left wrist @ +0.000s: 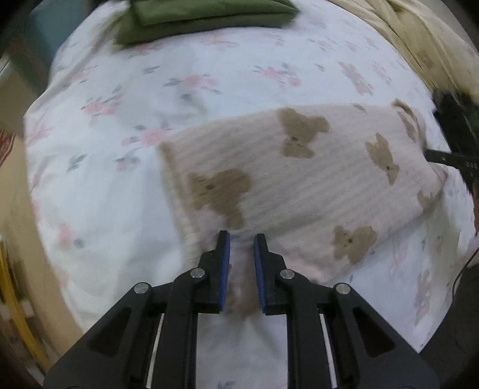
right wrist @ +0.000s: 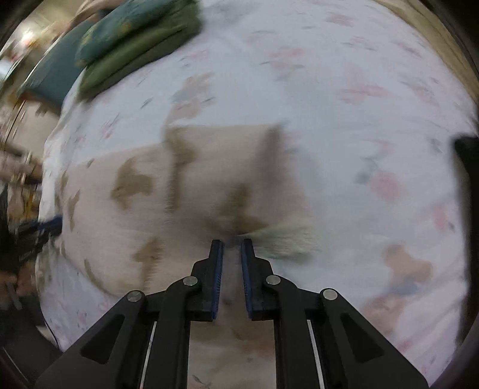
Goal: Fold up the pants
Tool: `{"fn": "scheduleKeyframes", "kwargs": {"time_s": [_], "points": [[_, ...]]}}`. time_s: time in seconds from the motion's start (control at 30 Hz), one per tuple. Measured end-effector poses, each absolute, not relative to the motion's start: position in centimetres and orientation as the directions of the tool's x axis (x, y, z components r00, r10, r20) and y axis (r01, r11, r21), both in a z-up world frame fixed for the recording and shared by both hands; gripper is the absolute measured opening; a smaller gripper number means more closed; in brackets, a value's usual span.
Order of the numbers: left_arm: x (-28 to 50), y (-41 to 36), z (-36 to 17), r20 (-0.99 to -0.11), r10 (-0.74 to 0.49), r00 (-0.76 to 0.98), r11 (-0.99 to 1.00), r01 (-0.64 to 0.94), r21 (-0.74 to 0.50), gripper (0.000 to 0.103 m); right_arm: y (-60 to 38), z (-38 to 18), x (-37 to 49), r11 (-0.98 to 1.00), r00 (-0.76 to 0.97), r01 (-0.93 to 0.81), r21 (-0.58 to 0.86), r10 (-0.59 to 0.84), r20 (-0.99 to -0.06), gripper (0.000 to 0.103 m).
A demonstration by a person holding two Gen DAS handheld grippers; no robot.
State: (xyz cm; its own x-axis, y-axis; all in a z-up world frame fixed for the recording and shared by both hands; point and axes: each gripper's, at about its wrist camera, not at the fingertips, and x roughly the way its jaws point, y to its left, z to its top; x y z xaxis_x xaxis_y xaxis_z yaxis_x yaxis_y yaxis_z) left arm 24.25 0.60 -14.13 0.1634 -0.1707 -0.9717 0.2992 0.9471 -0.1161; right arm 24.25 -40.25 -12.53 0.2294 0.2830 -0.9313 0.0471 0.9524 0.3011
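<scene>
The pants point(left wrist: 299, 173) are pale pink with brown teddy bears and lie partly folded on a floral bed sheet point(left wrist: 125, 89). My left gripper point(left wrist: 242, 238) has its jaws narrowly apart with pink pants fabric between the blue pads, at the near edge of the pants. In the right wrist view the pants point(right wrist: 143, 191) are blurred by motion; my right gripper point(right wrist: 232, 243) also pinches pants fabric between its pads, beside a ribbed cuff or waistband point(right wrist: 287, 239). The right gripper's body shows at the right edge of the left wrist view point(left wrist: 455, 140).
A stack of folded green clothes point(left wrist: 206, 18) sits at the far end of the bed, also in the right wrist view point(right wrist: 137, 42). A beige blanket point(left wrist: 419, 33) lies at the far right. The bed's left edge drops to the floor.
</scene>
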Motion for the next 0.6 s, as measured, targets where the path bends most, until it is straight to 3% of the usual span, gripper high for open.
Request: {"fn": "scheduleKeyframes", "kwargs": {"time_s": [0.07,0.1,0.13,0.17,0.2,0.3,0.5,0.57,0.6], "points": [[24.5,2.7,-12.7,-0.953,-0.201,0.226,0.967,0.203,-0.156,0.038,-41.8,-11.3,24.1,0.937,0.289,0.085,0.34,0.303,-0.908,0.018],[24.7,3.7,-12.0,-0.942,-0.193,0.273,0.977,0.139,-0.16,0.069,-42.5,-11.0,24.3,0.924,0.317,0.106,0.367,0.318,-0.893,0.027],[24.8,4.7,-11.2,-0.924,-0.177,0.338,0.984,0.065,-0.165,0.09,-43.3,-10.8,24.5,0.91,0.34,0.125,0.395,0.335,-0.879,0.055],[24.8,5.1,-10.8,-0.909,-0.19,0.371,0.981,0.046,-0.186,0.094,-43.7,-10.8,24.8,0.896,0.357,0.139,0.421,0.351,-0.865,0.071],[25.0,5.0,-10.9,-0.904,-0.213,0.37,0.976,0.051,-0.209,0.095,-44.0,-10.9,25.1,0.884,0.368,0.147,0.444,0.368,-0.854,0.087],[25.6,3.2,-12.4,-0.918,-0.259,0.3,0.966,0.098,-0.24,0.095,-43.6,-11.9,26.4,0.858,0.352,0.152,0.49,0.416,-0.838,0.087],[26.0,-0.1,-15.4,-0.941,-0.225,0.254,0.971,0.144,-0.193,0.095,-40.3,-15.1,28.3,0.885,0.25,0.059,0.462,0.435,-0.865,0.088],[26.1,-0.6,-15.2,-0.933,-0.237,0.27,0.967,0.155,-0.2,0.094,-39.3,-14.9,27.9,0.871,0.237,-0.005,0.492,0.479,-0.845,0.085],[26.5,-0.6,-15.4,-0.929,-0.257,0.266,0.962,0.159,-0.221,0.088,-38.5,-14.9,27.9,0.848,0.212,-0.036,0.528,0.523,-0.826,0.08]]}}
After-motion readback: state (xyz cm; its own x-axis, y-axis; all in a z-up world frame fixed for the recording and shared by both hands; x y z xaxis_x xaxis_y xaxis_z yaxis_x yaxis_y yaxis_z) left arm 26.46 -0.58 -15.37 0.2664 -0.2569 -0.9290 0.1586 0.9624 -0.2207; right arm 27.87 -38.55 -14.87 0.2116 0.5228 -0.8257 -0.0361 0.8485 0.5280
